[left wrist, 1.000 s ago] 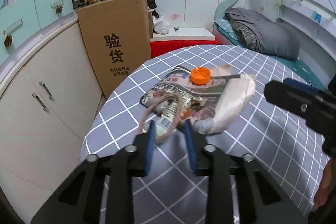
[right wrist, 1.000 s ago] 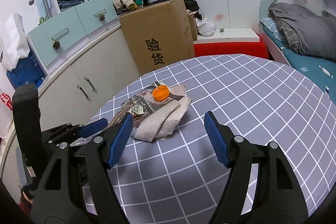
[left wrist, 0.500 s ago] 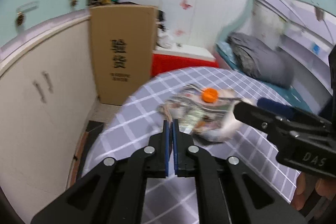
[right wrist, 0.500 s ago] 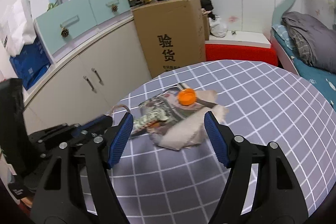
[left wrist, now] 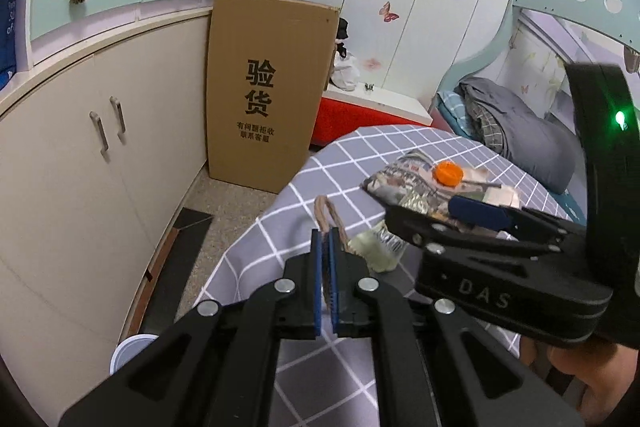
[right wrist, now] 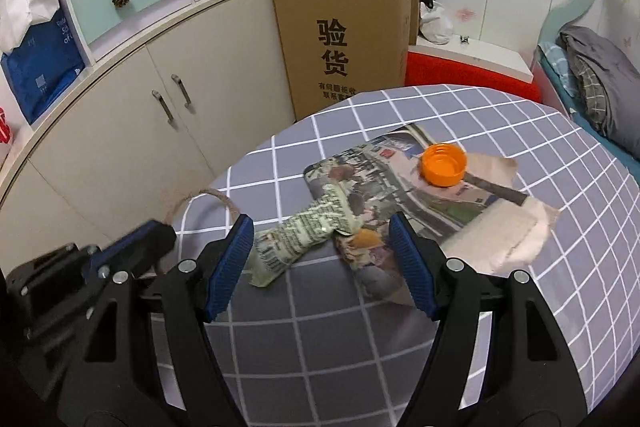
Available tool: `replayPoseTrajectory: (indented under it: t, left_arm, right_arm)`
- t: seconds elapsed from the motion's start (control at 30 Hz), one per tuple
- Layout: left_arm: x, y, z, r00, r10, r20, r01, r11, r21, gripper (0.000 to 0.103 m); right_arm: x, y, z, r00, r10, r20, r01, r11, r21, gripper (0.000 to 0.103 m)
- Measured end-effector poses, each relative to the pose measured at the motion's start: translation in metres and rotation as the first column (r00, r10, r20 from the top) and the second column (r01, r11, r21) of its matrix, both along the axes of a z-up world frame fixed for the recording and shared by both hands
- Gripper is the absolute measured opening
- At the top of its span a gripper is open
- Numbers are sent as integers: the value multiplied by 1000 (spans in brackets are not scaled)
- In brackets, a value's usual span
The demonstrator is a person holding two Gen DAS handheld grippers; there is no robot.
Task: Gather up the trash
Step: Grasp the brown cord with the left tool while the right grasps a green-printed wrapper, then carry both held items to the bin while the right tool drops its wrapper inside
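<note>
L tongs (left wrist: 326, 247): pads together, clamped on twine loop (left wrist: 326, 213) at table (right wrist: 360, 355) edge; the loop was lying between parted pads 1 s ago, jaws have since closed on it. R tongs (right wrist: 322, 247): apart, nothing gripped, hovering over trash; width same as before, now nearer the pile. Between R pads: crumpled green-print wrapper (right wrist: 304, 231). Just beyond: printed paper sheet (right wrist: 384, 179), tan paper (right wrist: 516, 235) to its right. Orange cap (right wrist: 443, 165), open side up, empty, on the sheet. Far: cardboard box (right wrist: 340, 27), contents unseen.
</note>
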State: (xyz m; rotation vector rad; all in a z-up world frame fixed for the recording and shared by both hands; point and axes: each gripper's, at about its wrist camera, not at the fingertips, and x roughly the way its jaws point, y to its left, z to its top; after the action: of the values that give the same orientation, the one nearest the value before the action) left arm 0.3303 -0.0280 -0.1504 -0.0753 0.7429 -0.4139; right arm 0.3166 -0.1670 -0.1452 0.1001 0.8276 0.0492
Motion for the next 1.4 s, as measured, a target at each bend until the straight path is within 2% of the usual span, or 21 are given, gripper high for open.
replayPoseTrajectory:
  t: [0.1,0.33,0.4,0.43,0.47,0.5,0.63,0.7,0.9,1.07,1.27,1.4]
  left_arm:
    - [-5,8,-2,1000,-3,-14,3,999,-39,3]
    - [-11,14,-7,1000,11,-22,-12,999,-42,3]
    - [-10,15,-8,999,19,-29,-20,999,-44,3]
    - [-9,15,-9,999,20,-34,-22,999,-49,3]
    - [-10,16,-8,999,21,-34,-23,998,-52,3]
    - [-10,16,-8,999,22,-33,-24,998,-54,3]
    - [-15,16,-5,999,15,-30,-17,997,-71,3]
    - [-18,15,-2,1000,14,-27,-16,997,-76,3]
    - [-29,27,5,999,31,-17,-33,994,-101,3]
    - [-43,55,12,997,79,-6,-79,987,-137,3]
    - [-64,112,14,982,190,-13,-190,973,-133,3]
    - [-68,155,4,943,319,-91,-326,942,-81,3]
  right_arm:
    - [0,12,-3,1000,31,1,-31,999,-29,70]
    - [7,22,-15,998,48,-36,-50,997,-53,67]
    - [8,21,-16,998,50,-42,-52,997,-50,60]
    - [8,21,-16,998,45,-39,-47,997,-58,49]
    - [8,20,-15,999,40,-37,-43,997,-70,47]
    - [7,19,-15,998,47,-36,-49,996,-69,40]
    - [2,18,-14,997,66,-28,-67,996,-56,26]
    - [-2,18,-12,997,81,-20,-82,995,-48,8]
    - [-23,19,-1,993,114,17,-114,993,-21,7]
    - [-40,26,17,987,155,46,-157,986,48,7]
    - [-55,84,33,952,300,69,-305,948,89,7]
    - [-55,145,24,911,411,42,-413,905,102,7]
